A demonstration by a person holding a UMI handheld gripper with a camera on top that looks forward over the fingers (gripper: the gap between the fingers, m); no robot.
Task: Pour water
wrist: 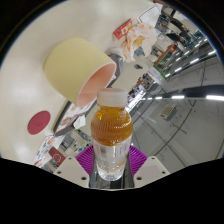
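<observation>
Bright, even overhead light; glare on pale surface (35, 40); strong fisheye bending at edges; soft blur on far clutter.

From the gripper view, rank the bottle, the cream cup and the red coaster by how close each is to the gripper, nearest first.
1. Bottle: between the fingers of the gripper, both pads pressing on it.
2. Cream cup: just beyond the bottle's cap, tipped on its side, mouth towards the bottle.
3. Red coaster: on the table beyond, off to the cup's side.
</observation>
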